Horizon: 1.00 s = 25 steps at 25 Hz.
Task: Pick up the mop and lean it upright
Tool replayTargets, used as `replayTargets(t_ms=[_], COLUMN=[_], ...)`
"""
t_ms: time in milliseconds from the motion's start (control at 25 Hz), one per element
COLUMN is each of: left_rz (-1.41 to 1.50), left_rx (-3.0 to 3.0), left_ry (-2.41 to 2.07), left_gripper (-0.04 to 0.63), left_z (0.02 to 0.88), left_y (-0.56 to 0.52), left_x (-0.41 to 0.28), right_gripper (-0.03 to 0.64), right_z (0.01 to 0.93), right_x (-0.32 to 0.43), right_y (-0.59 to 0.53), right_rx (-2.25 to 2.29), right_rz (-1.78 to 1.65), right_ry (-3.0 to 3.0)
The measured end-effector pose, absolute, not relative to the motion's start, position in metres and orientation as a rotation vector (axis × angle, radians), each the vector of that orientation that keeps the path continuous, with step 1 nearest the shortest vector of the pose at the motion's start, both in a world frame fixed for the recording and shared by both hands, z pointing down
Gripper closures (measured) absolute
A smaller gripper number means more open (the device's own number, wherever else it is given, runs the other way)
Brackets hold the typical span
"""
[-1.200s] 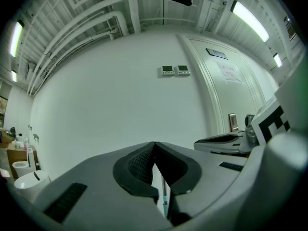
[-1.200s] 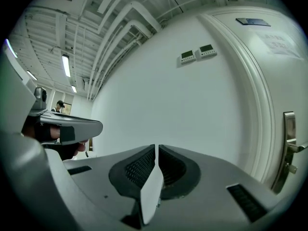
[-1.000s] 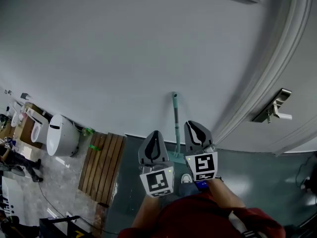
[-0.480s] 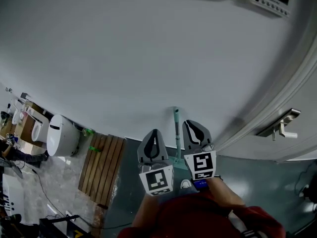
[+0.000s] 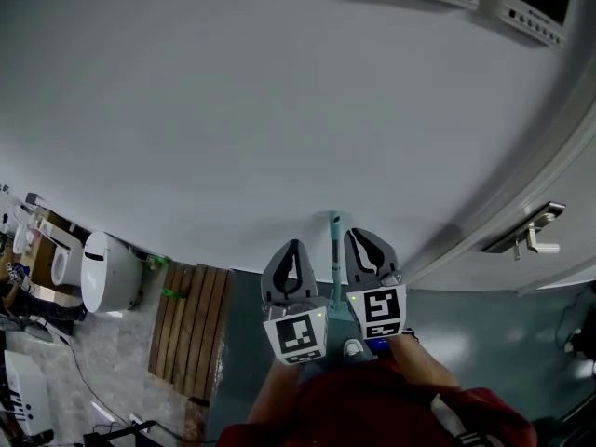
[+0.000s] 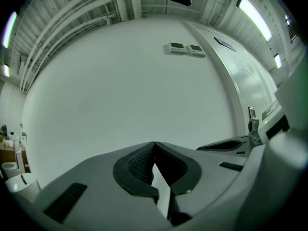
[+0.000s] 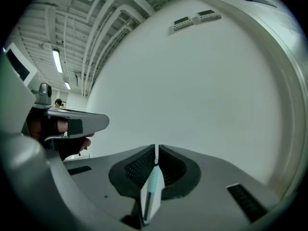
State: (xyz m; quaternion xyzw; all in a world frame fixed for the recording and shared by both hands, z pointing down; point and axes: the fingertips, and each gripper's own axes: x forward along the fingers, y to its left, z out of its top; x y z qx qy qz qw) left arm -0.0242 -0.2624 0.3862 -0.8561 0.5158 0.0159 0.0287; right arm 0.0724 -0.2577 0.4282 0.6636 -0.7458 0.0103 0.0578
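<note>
Mop point(image 5: 333, 250) stands against wall point(image 5: 279, 110) between left hand-held gripper point(image 5: 292, 249) and right hand-held gripper point(image 5: 359, 238).

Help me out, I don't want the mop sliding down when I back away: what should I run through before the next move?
1. Mop handle upright against the wall: ok.
2. Left gripper shut with nothing between its jaws: ok.
3. Right gripper off the mop handle: its jaws are shut, but the handle shows through their gap in the right gripper view, so contact cannot be ruled out: cannot tell.
4. Mop's lower end planted: hidden behind the grippers: cannot tell.
5. Door handle apart from the mop handle, off to the right: ok.
</note>
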Motion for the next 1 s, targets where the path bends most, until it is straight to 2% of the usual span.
replayTargets(t_ms=[240,360,560,1000], left_rz=[0.048,0.027,0.055,0.049], left_rx=[-2.647,-2.636,-2.628,-2.591], left_ry=[1.581,1.574,1.581,1.599], left_gripper=[0.582,0.583,0.582,0.581], left_z=[0.387,0.387,0.382,0.376], left_y=[-0.266,-0.268,-0.266,-0.262], left_x=[-0.028,-0.031,-0.037,-0.053], right_gripper=[0.594,0.508,0.473,0.462], right_z=[0.447,0.460,0.480,0.517], right_x=[0.068,0.066,0.065,0.060], right_y=[-0.264,-0.272,-0.288,-0.317], right_rx=[1.985,1.963,1.963,1.952], right_rz=[0.110,0.170,0.205,0.247], right_ry=[-2.267,-2.268,-2.213,-2.074])
